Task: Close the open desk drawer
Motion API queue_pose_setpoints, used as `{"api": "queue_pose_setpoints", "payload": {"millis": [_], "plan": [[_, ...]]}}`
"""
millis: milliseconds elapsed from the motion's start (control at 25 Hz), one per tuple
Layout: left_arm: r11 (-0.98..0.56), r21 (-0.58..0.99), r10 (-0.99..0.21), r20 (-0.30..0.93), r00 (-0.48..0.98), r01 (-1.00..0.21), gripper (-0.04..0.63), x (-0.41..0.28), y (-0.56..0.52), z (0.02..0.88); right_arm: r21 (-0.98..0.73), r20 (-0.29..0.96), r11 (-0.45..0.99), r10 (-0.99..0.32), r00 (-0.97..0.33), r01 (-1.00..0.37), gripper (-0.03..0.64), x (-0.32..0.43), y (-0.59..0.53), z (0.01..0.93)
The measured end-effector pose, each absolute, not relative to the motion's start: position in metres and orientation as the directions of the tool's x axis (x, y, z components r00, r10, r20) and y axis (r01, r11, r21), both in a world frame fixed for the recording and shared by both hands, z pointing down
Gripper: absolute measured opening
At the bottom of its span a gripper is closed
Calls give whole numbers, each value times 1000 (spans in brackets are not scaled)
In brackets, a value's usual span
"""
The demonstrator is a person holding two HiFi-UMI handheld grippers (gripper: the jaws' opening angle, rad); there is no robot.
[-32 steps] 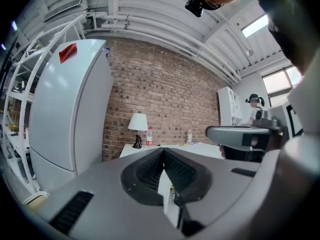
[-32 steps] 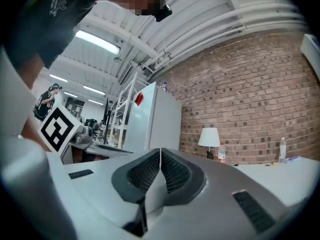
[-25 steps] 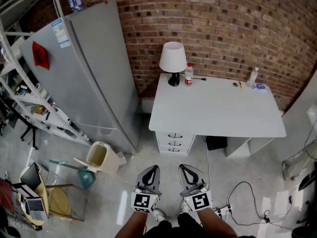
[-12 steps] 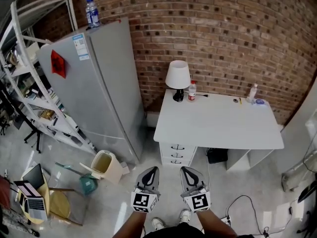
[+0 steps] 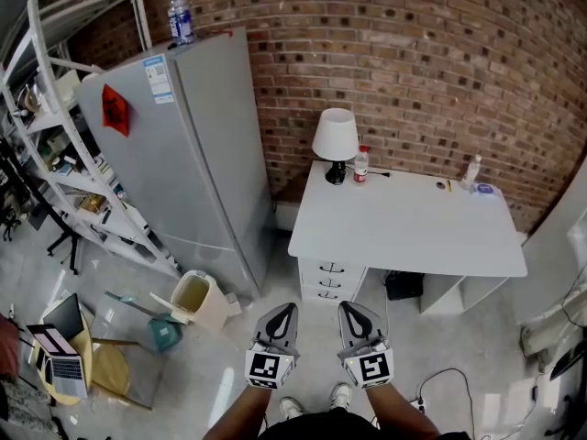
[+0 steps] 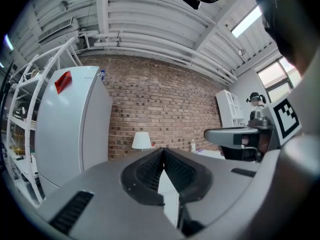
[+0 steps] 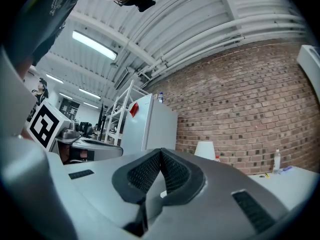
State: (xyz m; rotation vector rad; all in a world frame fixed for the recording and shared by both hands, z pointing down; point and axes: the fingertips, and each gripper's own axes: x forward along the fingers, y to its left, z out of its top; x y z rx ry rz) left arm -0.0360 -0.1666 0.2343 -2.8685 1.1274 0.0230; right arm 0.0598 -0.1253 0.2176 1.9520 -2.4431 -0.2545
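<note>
White desk (image 5: 404,236) stood against the brick wall (image 5: 413,62) ahead of me. Its stack of three drawers (image 5: 330,280) sat under the left end, well apart from both my grippers. From where I stood I could not tell which drawer was open, or how far.

My left gripper (image 5: 286,309) had its jaws pressed together with nothing between them. My right gripper (image 5: 345,306) was the same, closed and empty, and both pointed roughly level toward the desk.

I judged a few ways this could go wrong. A cable (image 5: 456,372) lay on the floor near my right side and might snag my foot as I walked in. Narrow closed tips pushed off-centre could skew the drawer so it jammed, or slide off its smooth front. Too hard a shove might rock the lamp (image 5: 336,136) and the bottle (image 5: 360,165) standing above the drawers.
</note>
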Motion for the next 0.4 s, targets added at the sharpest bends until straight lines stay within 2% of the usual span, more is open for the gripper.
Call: {"api": "queue_pose_setpoints", "payload": {"millis": [400], "plan": [[-719, -68, -691, -31, 722, -692, 6, -41, -168, 237, 114, -92, 193, -975, -204, -975, 26, 63, -127, 224]]}}
